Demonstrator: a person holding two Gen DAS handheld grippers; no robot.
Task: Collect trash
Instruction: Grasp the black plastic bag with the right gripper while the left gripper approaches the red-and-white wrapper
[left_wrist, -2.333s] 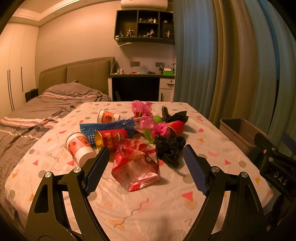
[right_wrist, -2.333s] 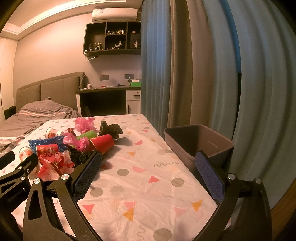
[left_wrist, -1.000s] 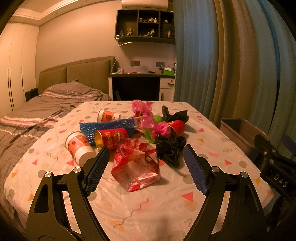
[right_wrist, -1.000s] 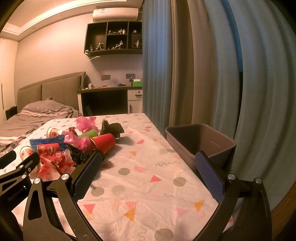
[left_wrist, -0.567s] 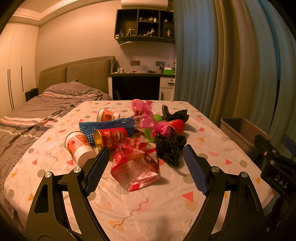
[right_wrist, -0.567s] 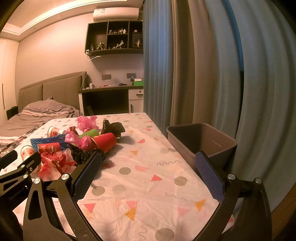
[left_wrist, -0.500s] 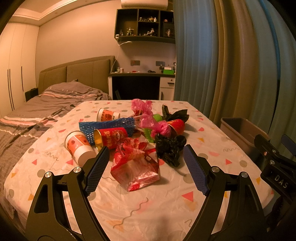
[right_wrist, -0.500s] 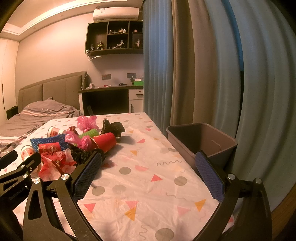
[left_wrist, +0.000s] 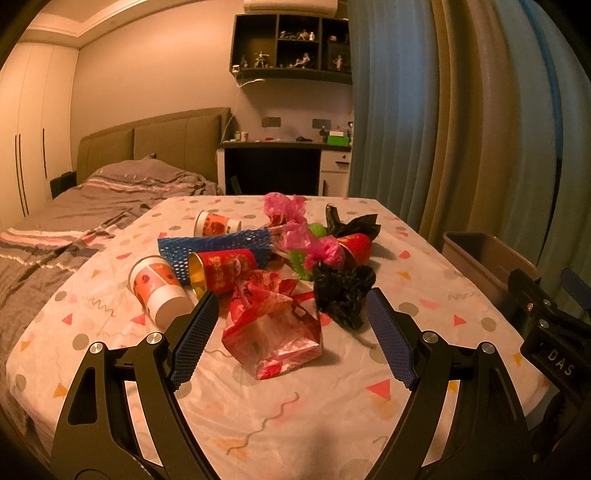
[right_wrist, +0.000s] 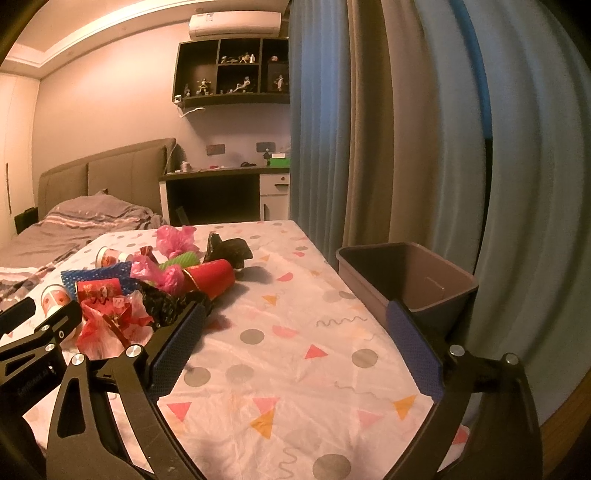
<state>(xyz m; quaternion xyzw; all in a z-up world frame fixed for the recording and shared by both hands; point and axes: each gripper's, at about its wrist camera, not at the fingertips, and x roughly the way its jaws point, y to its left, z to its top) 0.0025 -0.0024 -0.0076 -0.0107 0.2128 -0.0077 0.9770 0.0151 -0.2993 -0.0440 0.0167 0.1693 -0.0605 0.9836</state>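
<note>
On the desk lies a heap of trash: three paper cups, one red cup, one blue mesh sleeve, two black bags, one red foil bag. Left gripper and right gripper hold their fingers apart, empty. One bin stands right.

A red crumpled bag, black bag and blue mesh sleeve lie on a confetti-patterned white tablecloth.

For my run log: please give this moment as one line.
left gripper: open, empty | right gripper: open, empty | trash: on table | bin: empty
</note>
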